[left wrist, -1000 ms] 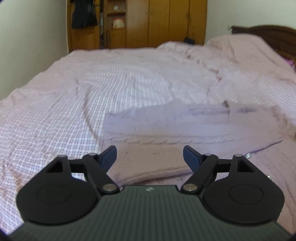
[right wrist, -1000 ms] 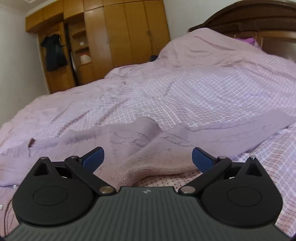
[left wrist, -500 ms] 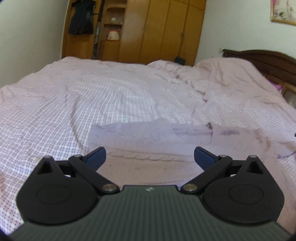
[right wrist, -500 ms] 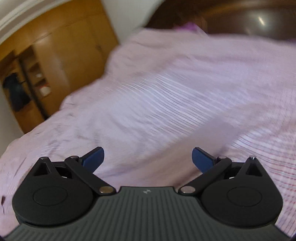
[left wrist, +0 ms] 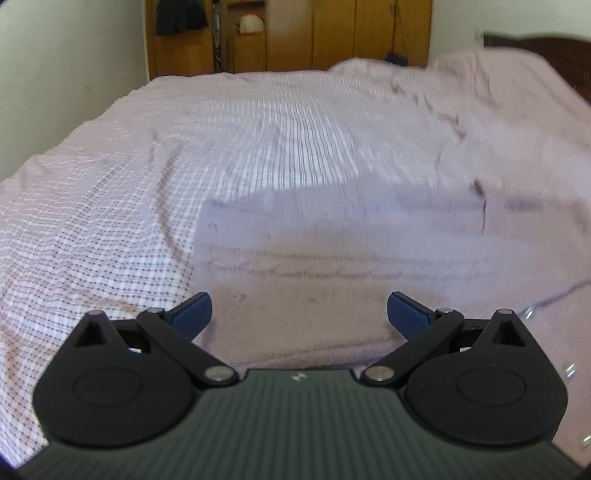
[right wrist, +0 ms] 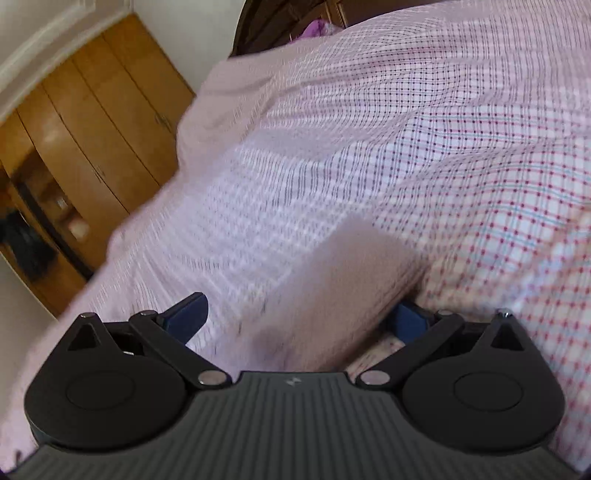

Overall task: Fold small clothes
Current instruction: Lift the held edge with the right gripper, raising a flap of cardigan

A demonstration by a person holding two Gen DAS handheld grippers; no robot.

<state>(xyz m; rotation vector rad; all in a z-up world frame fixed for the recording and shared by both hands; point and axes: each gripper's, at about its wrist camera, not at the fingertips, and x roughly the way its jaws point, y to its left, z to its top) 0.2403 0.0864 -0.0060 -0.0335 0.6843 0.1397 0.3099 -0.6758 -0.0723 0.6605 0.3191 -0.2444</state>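
A lilac knitted garment point(left wrist: 351, 240) lies flat and partly folded on the checked bed sheet point(left wrist: 110, 221), with a cable-knit line across it. My left gripper point(left wrist: 299, 314) hovers over its near edge, jaws wide open, nothing between the pads. In the right wrist view, which is rolled and blurred, a narrow end of the same lilac knit point(right wrist: 332, 288) runs up between the blue fingers of my right gripper point(right wrist: 295, 317). That gripper is open too; the cloth hides part of its right finger, and the pads do not press on it.
The pink checked sheet point(right wrist: 480, 147) covers the whole bed and bunches into folds at the far right. A dark wooden headboard point(left wrist: 546, 48) stands at the right, a wooden wardrobe point(left wrist: 332, 33) beyond the bed, and a white wall point(left wrist: 55, 74) at the left.
My left gripper's jaws spread wider and it dipped closer to the garment's near edge. My right gripper swung sideways and rolled, going from above the rumpled middle to a narrow end of the knit.
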